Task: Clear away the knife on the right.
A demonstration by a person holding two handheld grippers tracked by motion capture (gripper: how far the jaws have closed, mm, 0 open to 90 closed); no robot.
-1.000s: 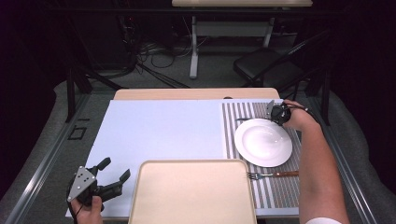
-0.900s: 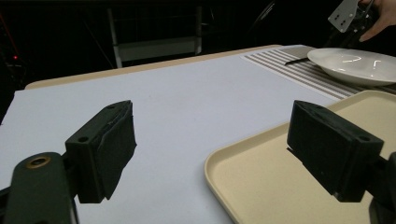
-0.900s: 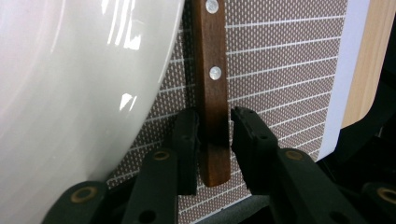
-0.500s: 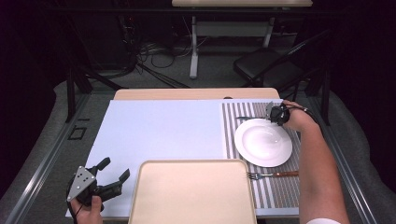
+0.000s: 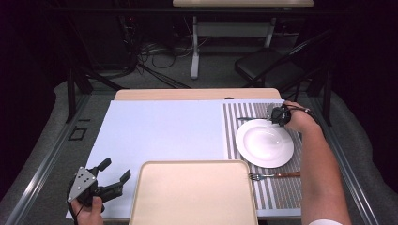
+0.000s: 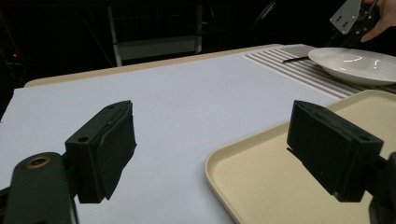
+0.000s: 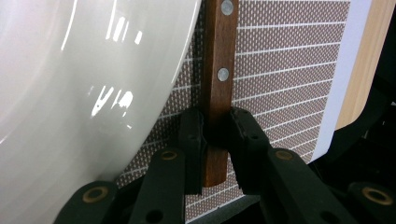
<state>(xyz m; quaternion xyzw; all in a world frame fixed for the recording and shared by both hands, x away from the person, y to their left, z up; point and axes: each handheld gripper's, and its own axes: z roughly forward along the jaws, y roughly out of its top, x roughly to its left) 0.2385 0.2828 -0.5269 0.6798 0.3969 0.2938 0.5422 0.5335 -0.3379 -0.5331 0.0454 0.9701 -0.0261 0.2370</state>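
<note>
Right tongs pinch the knife by its brown wooden, riveted handle, just beside the empty white plate. Left tongs gape wide beside the empty beige tray.

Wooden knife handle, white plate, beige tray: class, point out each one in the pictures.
wooden knife handle [image 7: 218,70], right gripper view, mid-handle beside a rivet, above the right tool [image 7: 216,135].
white plate [image 5: 264,143], high view, centre of its bowl.
beige tray [image 5: 192,194], high view, middle of its floor.
</note>
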